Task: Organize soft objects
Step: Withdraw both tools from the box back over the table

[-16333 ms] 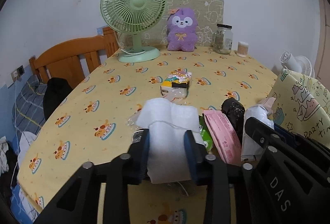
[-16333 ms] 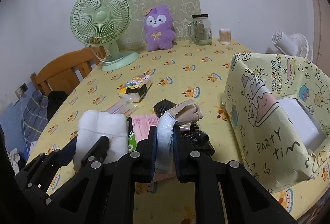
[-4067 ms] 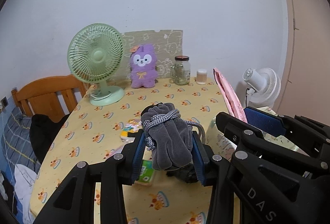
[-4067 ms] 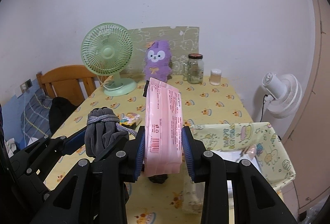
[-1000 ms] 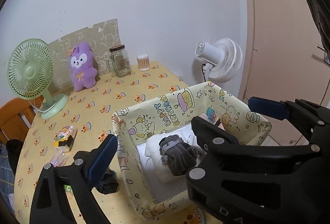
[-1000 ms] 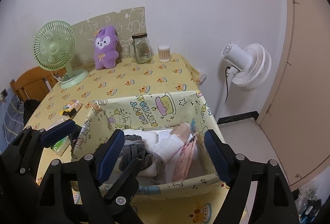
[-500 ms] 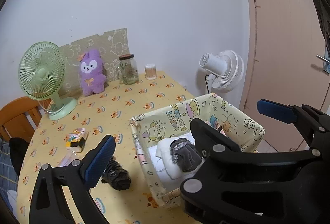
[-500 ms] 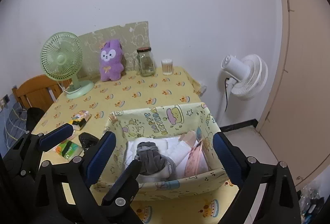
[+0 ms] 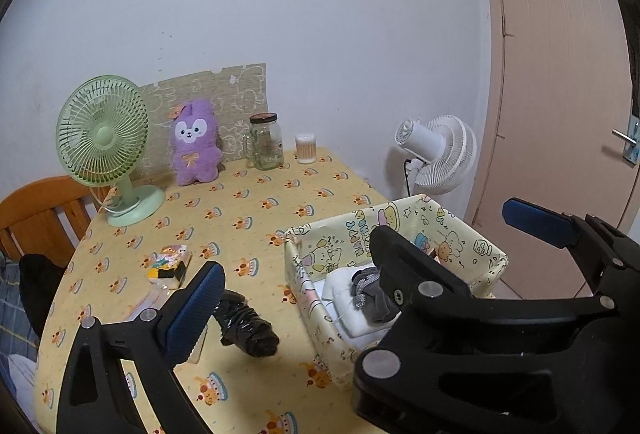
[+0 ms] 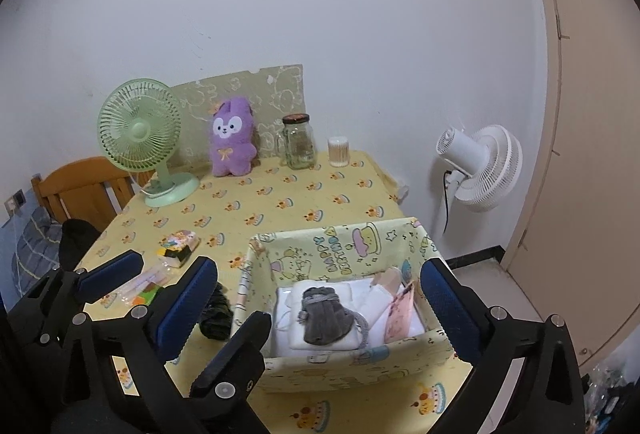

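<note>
Both my grippers hang above the table with nothing in them: the left gripper (image 9: 356, 262) has its fingers spread wide, and the right gripper (image 10: 320, 298) also has its fingers wide apart.

The soft things already lie in the patterned fabric box (image 10: 340, 238): a grey drawstring pouch (image 10: 326, 316) on top of folded white cloth (image 10: 292, 314), and a pink packet (image 10: 400, 314) which leans on the right wall inside.

On the table there remain a black crumpled bundle (image 9: 246, 324) just left of the box, a green packet (image 10: 146, 294) and a small colourful packet (image 9: 170, 266).

I think the main risk is the box itself. It stands very near the table edge on the door side, and its walls look thin. If I push it when I drop the next thing, it can slide off or fold in. The black bundle looks slippery, so a weak pinch may lose it. My two grippers are also close together, and they may hit each other.

The table has a yellow cloth with small cake pictures (image 9: 256, 202). At the far wall stand a green fan (image 9: 104, 138), a purple plush (image 9: 196, 142), a glass jar (image 9: 264, 142) and a cotton swab tub (image 9: 306, 148). A white fan (image 10: 480, 166) stands by the door.
</note>
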A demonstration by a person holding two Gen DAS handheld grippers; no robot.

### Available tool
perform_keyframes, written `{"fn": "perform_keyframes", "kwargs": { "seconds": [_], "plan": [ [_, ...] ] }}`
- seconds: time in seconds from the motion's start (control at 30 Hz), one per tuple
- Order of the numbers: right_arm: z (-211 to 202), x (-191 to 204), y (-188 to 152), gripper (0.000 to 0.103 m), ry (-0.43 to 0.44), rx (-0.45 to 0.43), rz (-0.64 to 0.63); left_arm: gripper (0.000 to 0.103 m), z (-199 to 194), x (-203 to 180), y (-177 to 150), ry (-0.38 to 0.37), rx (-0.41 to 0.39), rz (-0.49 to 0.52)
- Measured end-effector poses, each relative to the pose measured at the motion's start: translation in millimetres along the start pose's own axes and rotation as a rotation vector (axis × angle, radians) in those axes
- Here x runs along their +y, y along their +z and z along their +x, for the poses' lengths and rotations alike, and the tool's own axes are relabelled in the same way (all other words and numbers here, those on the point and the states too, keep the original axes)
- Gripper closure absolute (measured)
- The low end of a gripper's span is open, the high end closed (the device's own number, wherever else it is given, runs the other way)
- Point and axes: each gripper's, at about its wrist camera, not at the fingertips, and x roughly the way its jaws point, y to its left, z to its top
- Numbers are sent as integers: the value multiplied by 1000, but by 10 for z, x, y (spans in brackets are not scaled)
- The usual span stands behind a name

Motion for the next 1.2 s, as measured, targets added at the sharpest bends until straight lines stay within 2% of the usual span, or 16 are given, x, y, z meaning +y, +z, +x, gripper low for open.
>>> {"fn": "perform_keyframes", "kwargs": {
  "seconds": [0.5, 0.77, 0.83, 1.2],
  "plan": [
    [-78, 395, -43, 0, 60, -20, -11, 4, -234, 312, -105, 70, -28, -20],
    [-27, 583, -121, 1, 91, -15, -16, 8, -261, 465, -206, 106, -21, -26],
    [-17, 620, -142, 2, 93, -16, -19, 11, -254, 503, -231, 113, -19, -28],
    [145, 842, -251, 14, 150, 26, -38, 11, -182, 724, -381, 143, 12, -51]
  ]
}}
